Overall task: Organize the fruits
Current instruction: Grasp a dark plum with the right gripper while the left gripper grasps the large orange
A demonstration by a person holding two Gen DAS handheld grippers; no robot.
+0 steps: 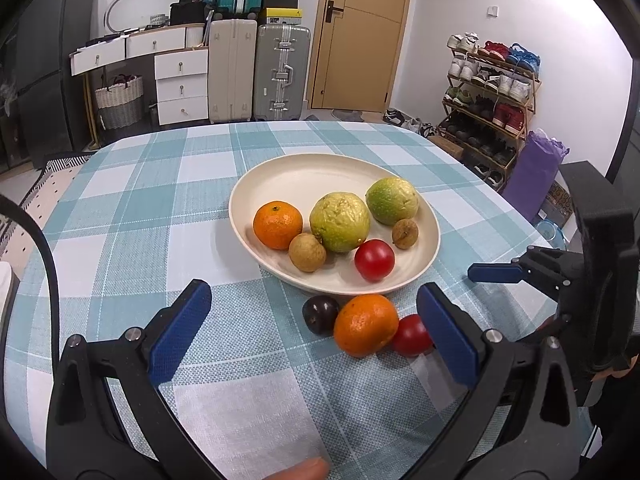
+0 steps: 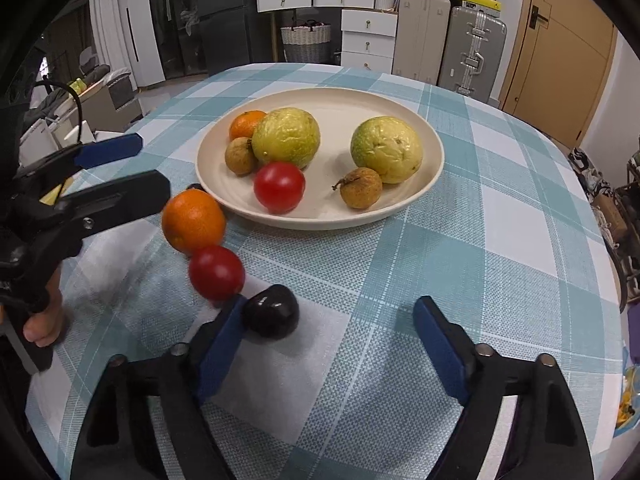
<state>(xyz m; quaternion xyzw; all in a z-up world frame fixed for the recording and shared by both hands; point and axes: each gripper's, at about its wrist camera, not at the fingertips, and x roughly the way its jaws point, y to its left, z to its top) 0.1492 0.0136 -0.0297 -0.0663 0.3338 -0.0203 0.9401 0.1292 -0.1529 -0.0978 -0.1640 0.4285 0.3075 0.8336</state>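
Indoors, checked tablecloth (image 1: 168, 208), suitcases (image 1: 280, 72), shoe rack (image 1: 492, 96), left tool (image 1: 312, 328) and right tool (image 2: 328, 336) both released.

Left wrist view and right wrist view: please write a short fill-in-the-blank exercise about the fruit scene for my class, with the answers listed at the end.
1. The cream plate holds ___ fruits.
2. On the tablecloth, between the dark plum and the loose red tomato, lies an ___.
3. The left gripper and the right gripper hold nothing; the jaws of both stand ___.

Missing words: six; orange; open.
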